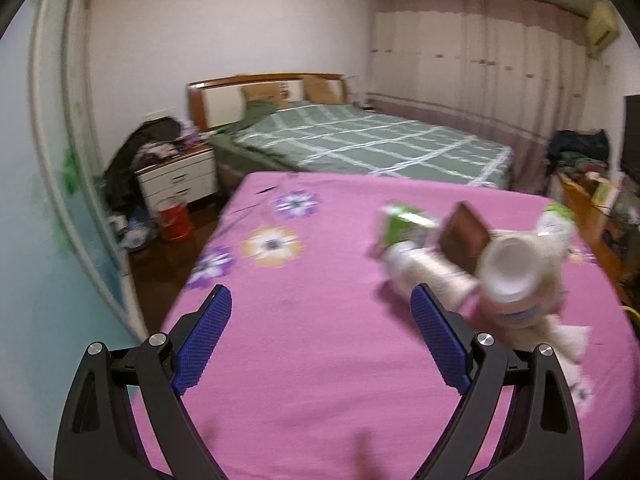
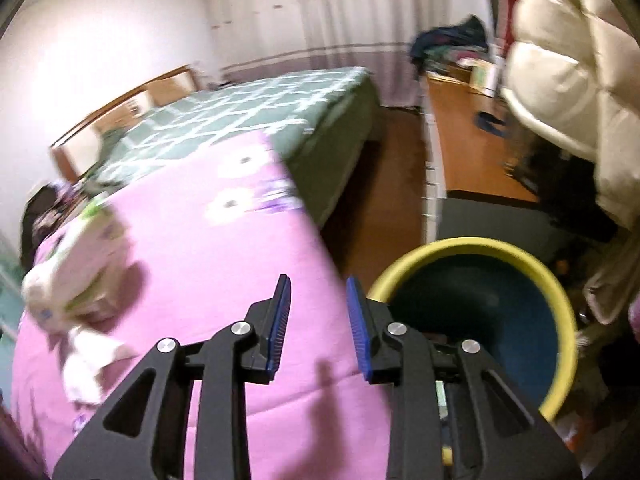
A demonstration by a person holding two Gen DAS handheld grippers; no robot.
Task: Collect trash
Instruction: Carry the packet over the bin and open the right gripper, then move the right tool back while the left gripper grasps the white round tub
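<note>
Left wrist view: trash pile (image 1: 472,264) remains on the pink bed (image 1: 304,320); collection unfinished.
Left gripper (image 1: 320,344) fingers wide apart, empty; right gripper (image 2: 318,328) fingers slightly apart, empty, beside the yellow-rimmed bin (image 2: 560,304).

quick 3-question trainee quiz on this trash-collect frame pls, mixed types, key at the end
1. True or false: the left gripper is clamped on a piece of trash.
2. The trash pile lies on: A) the green checked bed B) the pink floral cover C) the floor.
3. Fill in: the bin beside the cover has a ____ rim.

Key:
1. False: its jaws stand wide with nothing between them.
2. B.
3. Yellow; the right gripper, part open and holding nothing, is next to it.
</note>
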